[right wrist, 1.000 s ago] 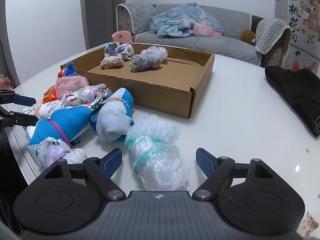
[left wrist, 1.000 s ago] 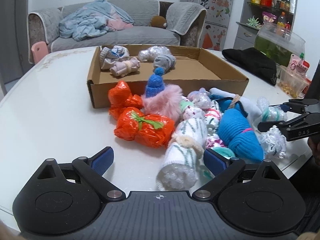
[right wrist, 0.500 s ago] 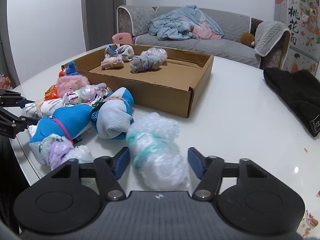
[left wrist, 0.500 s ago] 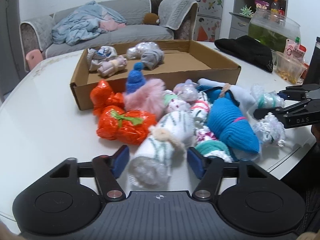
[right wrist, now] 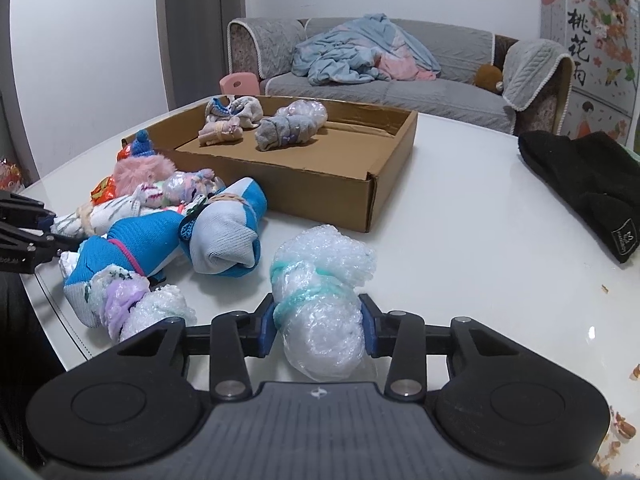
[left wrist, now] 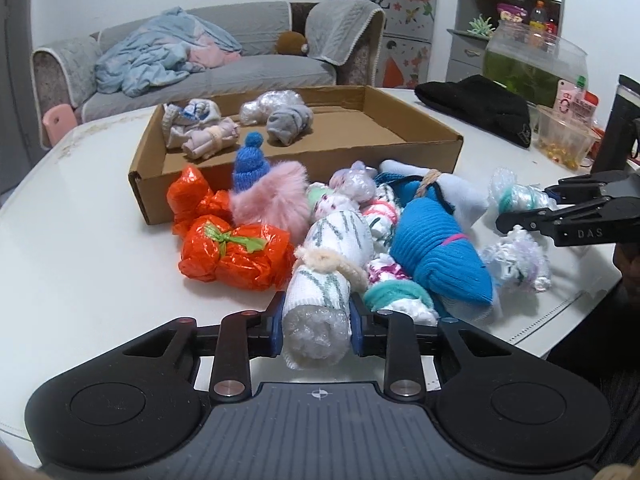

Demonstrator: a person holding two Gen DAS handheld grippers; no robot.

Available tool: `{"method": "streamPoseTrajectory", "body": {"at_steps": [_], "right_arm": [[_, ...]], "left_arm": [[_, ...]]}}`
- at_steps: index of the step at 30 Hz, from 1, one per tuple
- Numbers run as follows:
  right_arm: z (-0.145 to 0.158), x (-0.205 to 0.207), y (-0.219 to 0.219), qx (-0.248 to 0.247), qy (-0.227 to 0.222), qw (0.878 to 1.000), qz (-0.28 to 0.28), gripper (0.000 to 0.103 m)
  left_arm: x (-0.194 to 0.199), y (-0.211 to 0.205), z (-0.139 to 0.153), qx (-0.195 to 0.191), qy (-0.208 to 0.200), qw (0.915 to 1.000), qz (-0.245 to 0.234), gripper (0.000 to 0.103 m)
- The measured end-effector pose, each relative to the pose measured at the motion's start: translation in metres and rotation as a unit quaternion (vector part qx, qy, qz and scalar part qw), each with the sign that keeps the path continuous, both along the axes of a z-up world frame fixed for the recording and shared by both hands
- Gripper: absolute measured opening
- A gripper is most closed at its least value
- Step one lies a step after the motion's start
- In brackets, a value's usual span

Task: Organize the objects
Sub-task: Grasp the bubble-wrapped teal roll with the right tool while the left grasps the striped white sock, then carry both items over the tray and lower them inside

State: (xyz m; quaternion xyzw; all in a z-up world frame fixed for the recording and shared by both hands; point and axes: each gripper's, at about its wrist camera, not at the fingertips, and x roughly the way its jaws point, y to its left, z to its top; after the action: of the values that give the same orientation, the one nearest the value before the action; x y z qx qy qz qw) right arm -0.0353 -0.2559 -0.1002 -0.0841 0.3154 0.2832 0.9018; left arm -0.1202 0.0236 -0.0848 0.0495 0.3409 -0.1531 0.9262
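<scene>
Nearest in the left wrist view, the left hand-held gripper (left wrist: 316, 330) is clamped on the near end of a white sock roll with grey-green marks (left wrist: 326, 268), its blue pads pressed against both sides of the roll's bubble-wrap end. The roll lies on the white counter (left wrist: 80, 264) at the near edge of a heap of bundles. Just left of it sits an orange foil bundle tied with green ribbon (left wrist: 236, 254); just right of it lies a bright blue sock roll (left wrist: 436, 254).

In the right wrist view, the right hand-held gripper (right wrist: 318, 330) has its jaws closing on a bubble-wrap bundle bound with teal string (right wrist: 320, 300), and the pads already touch both sides of it. This bundle lies on the counter to the right of the heap, a little apart from a blue and grey sock roll (right wrist: 228, 236). Near left of the gripper lies a small bundle of bubble wrap and lilac cloth (right wrist: 128, 300).

Farther off, a pink fluffy ball (left wrist: 272, 198) and a small blue knitted hat (left wrist: 250, 164) stand against the near wall of an open cardboard box (left wrist: 360, 152). At the box's far left end lie four rolled bundles (left wrist: 236, 126), close together. A black cloth (right wrist: 588, 184) lies on the counter well to the right of the box. Beyond the counter stands a grey sofa (right wrist: 400, 76) with a crumpled blue blanket (right wrist: 352, 56) on it.
</scene>
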Motion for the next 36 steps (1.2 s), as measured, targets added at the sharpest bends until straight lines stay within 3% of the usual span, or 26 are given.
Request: {"method": "streamPoseTrajectory", "body": {"at_steps": [8, 16, 26, 30, 36], "right_arm": [[0.016, -0.006, -0.005, 0.007, -0.008, 1.000, -0.001, 0.038], [0.056, -0.001, -0.010, 0.007, -0.035, 0.999, -0.002, 0.037], [0.122, 0.029, 0.010, 0.033, -0.075, 0.997, 0.016, 0.037], [0.134, 0.047, 0.033, 0.034, -0.076, 0.996, 0.037, 0.038], [0.144, 0.085, 0.079, 0.038, -0.058, 0.995, 0.070, 0.038]], "left_arm": [[-0.009, 0.008, 0.018, -0.004, -0.012, 0.9999, 0.001, 0.036], [-0.006, 0.021, 0.066, 0.002, -0.060, 0.9982, 0.009, 0.037], [0.052, 0.051, 0.126, 0.019, -0.074, 0.9965, 0.033, 0.037], [0.078, 0.049, 0.143, 0.033, -0.078, 0.9960, 0.030, 0.037], [0.121, 0.050, 0.155, 0.023, -0.060, 0.9974, 0.033, 0.037]]}}
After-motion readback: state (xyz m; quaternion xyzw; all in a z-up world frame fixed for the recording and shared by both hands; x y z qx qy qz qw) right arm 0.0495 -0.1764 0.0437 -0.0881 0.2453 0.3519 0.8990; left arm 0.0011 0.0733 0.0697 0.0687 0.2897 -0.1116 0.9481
